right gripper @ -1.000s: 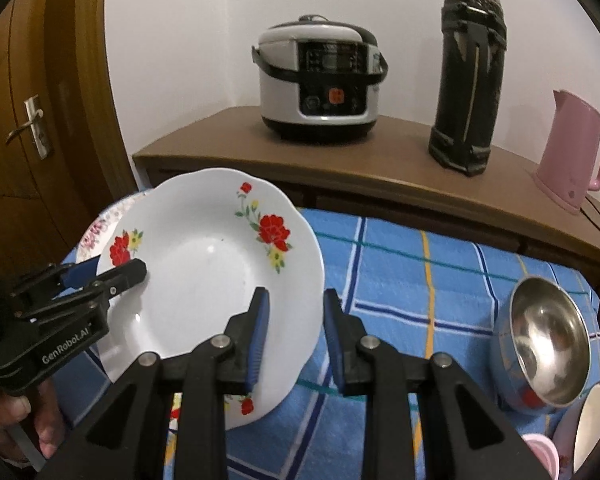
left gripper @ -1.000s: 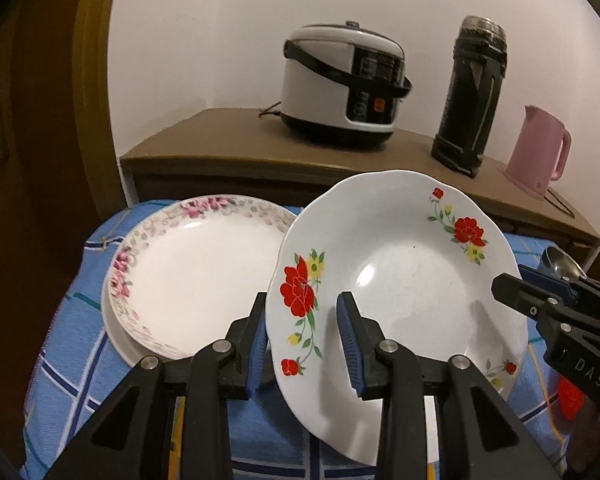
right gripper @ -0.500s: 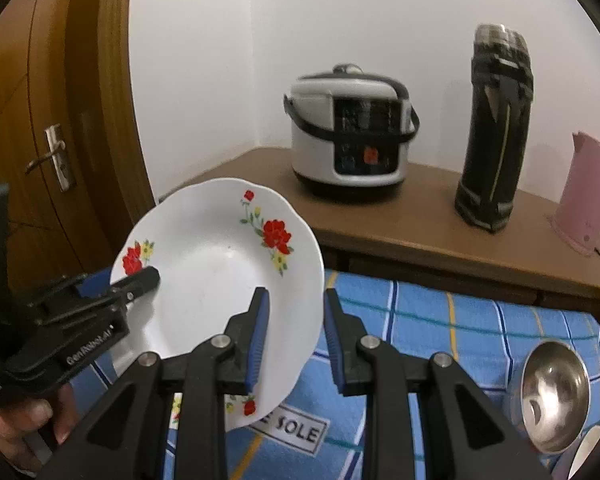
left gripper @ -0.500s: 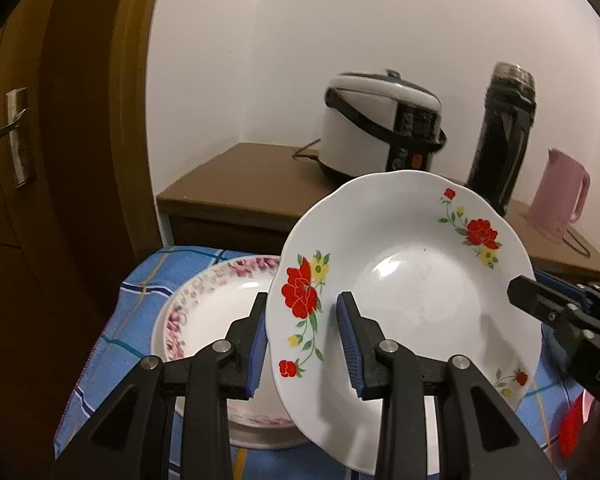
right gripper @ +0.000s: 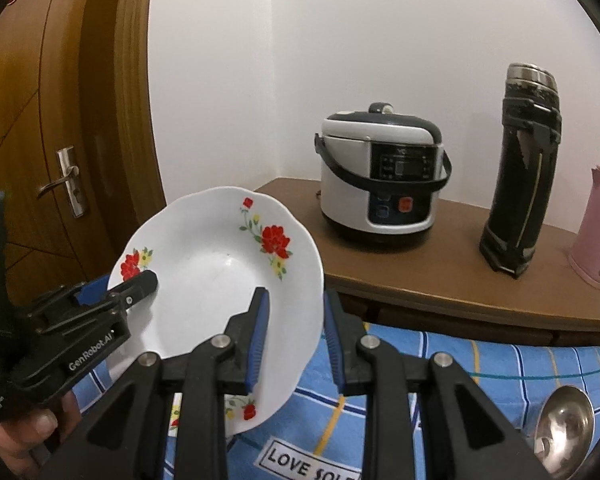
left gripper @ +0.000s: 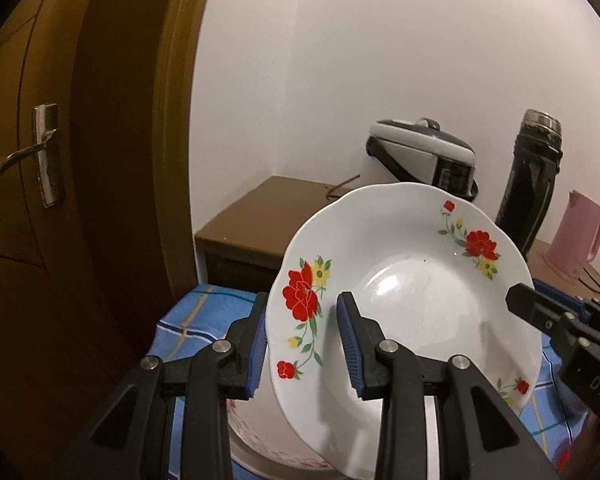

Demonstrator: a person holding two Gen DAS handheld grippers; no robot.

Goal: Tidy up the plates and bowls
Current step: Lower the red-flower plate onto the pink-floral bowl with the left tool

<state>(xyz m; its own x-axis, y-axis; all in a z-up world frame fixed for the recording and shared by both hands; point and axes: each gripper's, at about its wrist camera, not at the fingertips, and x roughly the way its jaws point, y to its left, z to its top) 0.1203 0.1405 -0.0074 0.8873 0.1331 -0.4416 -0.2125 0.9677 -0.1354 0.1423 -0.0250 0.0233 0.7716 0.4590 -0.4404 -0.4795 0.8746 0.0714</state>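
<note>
While gripped: plate [left gripper: 416, 312] between both tools

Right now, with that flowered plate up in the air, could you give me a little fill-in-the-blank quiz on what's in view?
1. The plate held by both grippers is painted with ____ flowers.
2. The left gripper and right gripper grip the plate at opposite ____.
3. The kettle on the wooden counter is ____.
4. The cloth below is checked and mostly ____.

Missing words: red; edges; pink; blue
</note>
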